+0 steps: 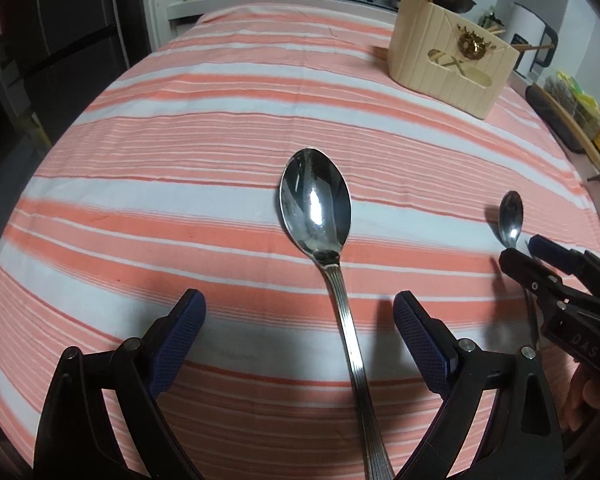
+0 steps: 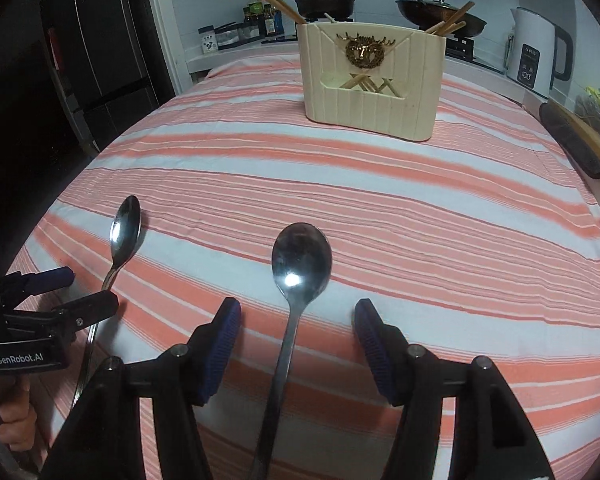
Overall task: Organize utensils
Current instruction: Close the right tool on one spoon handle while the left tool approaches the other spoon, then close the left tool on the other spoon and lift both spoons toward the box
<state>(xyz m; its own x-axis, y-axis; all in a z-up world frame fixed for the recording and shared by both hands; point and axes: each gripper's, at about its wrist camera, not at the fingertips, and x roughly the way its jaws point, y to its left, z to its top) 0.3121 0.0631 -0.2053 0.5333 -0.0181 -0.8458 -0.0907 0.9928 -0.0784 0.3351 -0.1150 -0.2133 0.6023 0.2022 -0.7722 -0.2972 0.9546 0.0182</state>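
Two steel spoons lie on the striped cloth, bowls pointing away. My left gripper (image 1: pixel 299 332) is open, its jaws either side of the ribbed handle of the left spoon (image 1: pixel 315 202). My right gripper (image 2: pixel 298 334) is open, its jaws either side of the plain handle of the right spoon (image 2: pixel 301 258). Each view shows the other spoon (image 1: pixel 510 218) (image 2: pixel 125 230) and the other gripper (image 1: pixel 529 251) (image 2: pixel 87 288) beside it. A cream utensil holder (image 2: pixel 374 80) with several chopsticks stands at the far side; it also shows in the left wrist view (image 1: pixel 452 62).
The table carries a pink and white striped cloth (image 2: pixel 420 208). Behind it is a stove with a pot (image 2: pixel 325 0) and a wok (image 2: pixel 440 14), a white kettle (image 2: pixel 534 54), and spice jars (image 2: pixel 260 20). A dark fridge (image 2: pixel 100 48) stands at the left. A shelf edge (image 1: pixel 572 124) runs along the right.
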